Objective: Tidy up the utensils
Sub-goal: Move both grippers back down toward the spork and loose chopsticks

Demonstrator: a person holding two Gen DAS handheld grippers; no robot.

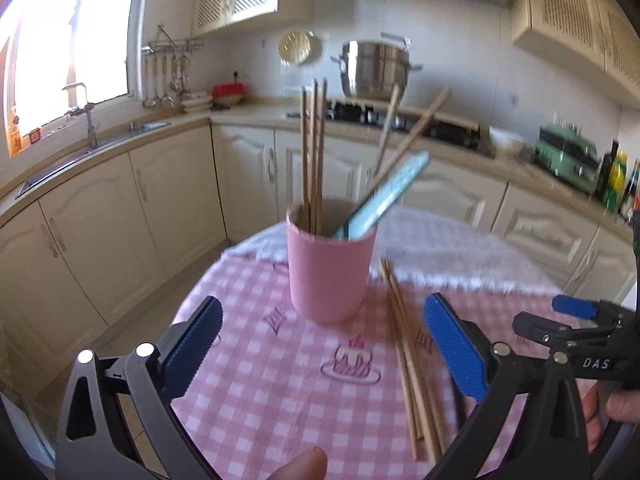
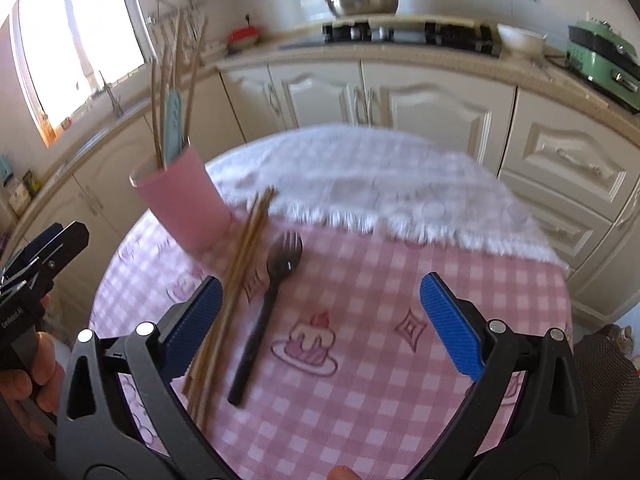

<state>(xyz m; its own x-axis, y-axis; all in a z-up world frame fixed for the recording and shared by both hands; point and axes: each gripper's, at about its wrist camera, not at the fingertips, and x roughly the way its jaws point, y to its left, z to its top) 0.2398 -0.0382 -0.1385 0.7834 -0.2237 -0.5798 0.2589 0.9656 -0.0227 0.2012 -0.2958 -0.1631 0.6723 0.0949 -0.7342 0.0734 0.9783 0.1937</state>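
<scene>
Wide open and holding nothing: left gripper (image 1: 322, 344), low over the near edge of the tabletop (image 1: 256, 380). Same for the right gripper (image 2: 320, 322), spread wide and empty, over the near right part of the pink checked cloth (image 2: 360, 420).

Just past the left gripper, a pink cup (image 1: 330, 268) standing upright near the middle of the tabletop. Inside it, several wooden chopsticks (image 1: 314, 152) poking up, some straight, some leaning right, plus a light blue flat thing (image 1: 386, 196) leaning right too; hard to tell what kind of utensil.

Right beside the cup, a loose bunch of chopsticks (image 2: 236, 280) lying flat on the cloth, far ends close to the cup's foot, near ends pointing at the near edge, passing under the right gripper's left finger (image 2: 192, 320). Next to the bunch, on its right, a dark fork (image 2: 266, 304) lying flat, prongs toward the far edge, handle toward the near edge.

Across the far side of the tabletop, a fuzzy white cloth (image 2: 360, 184).

Behind everything, cream cabinets (image 1: 160, 208), a sink (image 1: 80, 156) below a bright window, a big metal pot (image 1: 374, 68) on the stove.
</scene>
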